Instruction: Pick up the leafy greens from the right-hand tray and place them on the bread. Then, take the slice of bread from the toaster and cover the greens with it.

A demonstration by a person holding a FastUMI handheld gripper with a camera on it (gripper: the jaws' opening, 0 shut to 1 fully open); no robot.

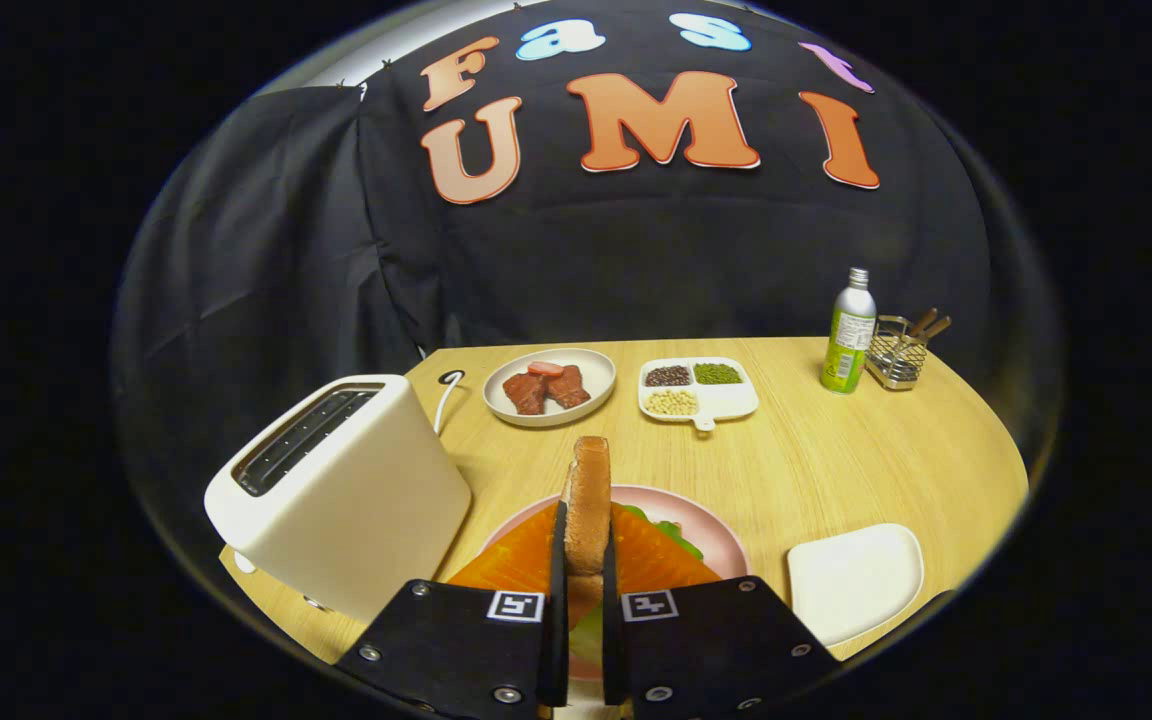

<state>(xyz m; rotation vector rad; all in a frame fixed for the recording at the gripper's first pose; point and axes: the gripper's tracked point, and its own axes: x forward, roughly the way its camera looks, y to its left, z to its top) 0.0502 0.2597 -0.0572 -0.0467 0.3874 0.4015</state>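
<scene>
A white toaster (341, 490) stands on the desk (836, 460) to the left of the fingers, its slots empty. The hand-held gripper (584, 560) is nearly closed, both fingers clamped on a slice of bread (589, 500) held upright on edge between them. Beneath it, a pink plate (706, 525) carries orange slices and what appear to be leafy greens (674, 535). To the right lies an empty white tray (856, 580).

Gripper (584, 560): two flat angular plates, each fixed with round silver screws at its corners. Each plate carries one square black-and-white coded marker, placed at its inner top corner beside the central gap.
</scene>
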